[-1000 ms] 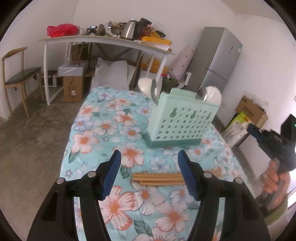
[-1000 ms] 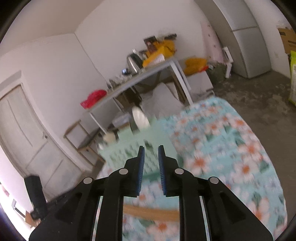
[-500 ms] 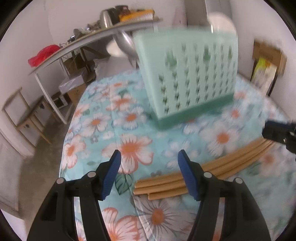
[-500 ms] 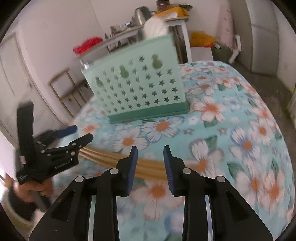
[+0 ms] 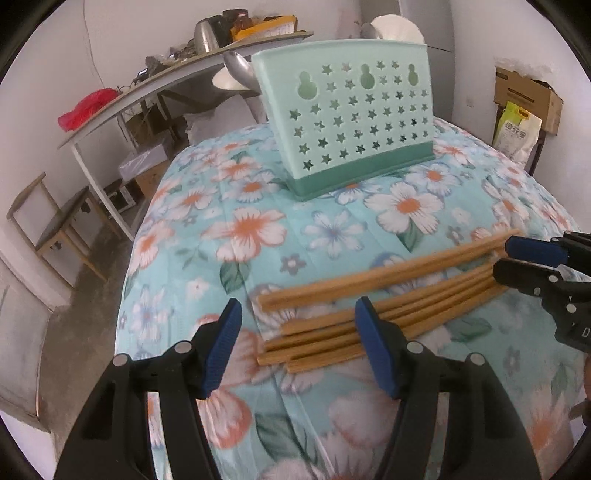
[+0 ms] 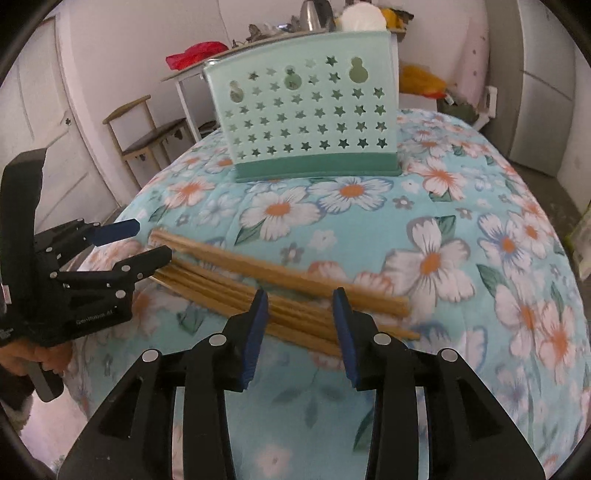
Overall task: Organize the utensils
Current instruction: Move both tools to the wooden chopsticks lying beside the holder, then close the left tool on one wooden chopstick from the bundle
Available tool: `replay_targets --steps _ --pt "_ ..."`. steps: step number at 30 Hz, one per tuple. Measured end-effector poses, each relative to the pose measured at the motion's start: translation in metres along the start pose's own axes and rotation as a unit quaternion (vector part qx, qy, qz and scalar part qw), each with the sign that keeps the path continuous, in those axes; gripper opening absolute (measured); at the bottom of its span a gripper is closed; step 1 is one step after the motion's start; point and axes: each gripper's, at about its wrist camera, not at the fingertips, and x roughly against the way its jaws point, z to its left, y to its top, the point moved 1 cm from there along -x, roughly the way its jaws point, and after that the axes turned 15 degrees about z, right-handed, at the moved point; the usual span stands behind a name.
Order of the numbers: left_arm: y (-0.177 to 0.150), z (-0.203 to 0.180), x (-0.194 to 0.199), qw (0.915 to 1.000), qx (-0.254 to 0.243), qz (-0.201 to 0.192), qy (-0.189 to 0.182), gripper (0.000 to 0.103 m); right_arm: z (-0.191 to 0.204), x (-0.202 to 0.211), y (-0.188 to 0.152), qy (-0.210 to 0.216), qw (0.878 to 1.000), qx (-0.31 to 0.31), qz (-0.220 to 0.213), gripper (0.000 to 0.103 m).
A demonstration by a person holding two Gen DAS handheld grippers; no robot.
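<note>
Several wooden chopsticks [image 5: 373, 295] [image 6: 236, 280] lie in a loose bundle on the floral tablecloth [image 5: 251, 229]. One stick lies a little apart on the far side. Behind them stands a mint-green utensil holder [image 5: 351, 118] [image 6: 310, 118] with star holes; a white spoon [image 5: 397, 26] and a metal ladle [image 5: 240, 66] stick out of it. My left gripper [image 5: 297, 306] [image 6: 125, 243] is open over the bundle's left ends, not pressing them. My right gripper [image 6: 300, 295] [image 5: 532, 258] hovers at the bundle's other end. Its jaws are opening, and sticks show between the tips untouched.
A long white table [image 5: 122, 107] at the back carries a kettle [image 5: 207, 35] and a red bag [image 5: 88, 107]. A wooden chair [image 6: 147, 133] stands to the left, a grey fridge [image 6: 543, 92] to the right. A cardboard box [image 5: 524, 96] stands behind a sack [image 5: 517, 133].
Both grippers have sunk and rolled toward the chopsticks, which now lie right at their fingertips. The right jaws have widened from nearly shut. The left jaws keep the same width.
</note>
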Motion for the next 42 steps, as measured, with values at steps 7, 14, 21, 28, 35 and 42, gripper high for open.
replay_targets --steps 7,14,21,28,35,42 --pt "-0.018 -0.005 0.011 0.9999 -0.001 -0.013 0.002 0.061 0.011 0.003 -0.013 -0.022 0.999 0.030 -0.004 0.037" --pt "-0.030 -0.011 0.032 0.9988 -0.021 -0.045 0.006 0.062 -0.010 0.031 -0.018 0.009 1.000 -0.007 -0.021 0.046" --pt "-0.033 -0.051 0.034 0.9890 -0.133 -0.056 0.031 0.053 -0.061 0.050 -0.024 0.033 0.994 -0.102 -0.035 0.047" --pt "-0.035 -0.096 0.016 0.9536 -0.274 -0.058 0.111 0.024 -0.077 0.040 -0.029 0.052 0.990 -0.131 -0.025 0.047" --pt "-0.050 -0.115 0.016 0.9043 -0.387 -0.070 0.165 0.011 -0.085 0.035 -0.032 0.065 0.987 -0.149 -0.020 0.047" --pt "-0.063 -0.108 0.036 0.9045 -0.406 -0.019 0.130 0.010 -0.089 0.040 -0.036 0.070 0.985 -0.157 -0.027 0.047"
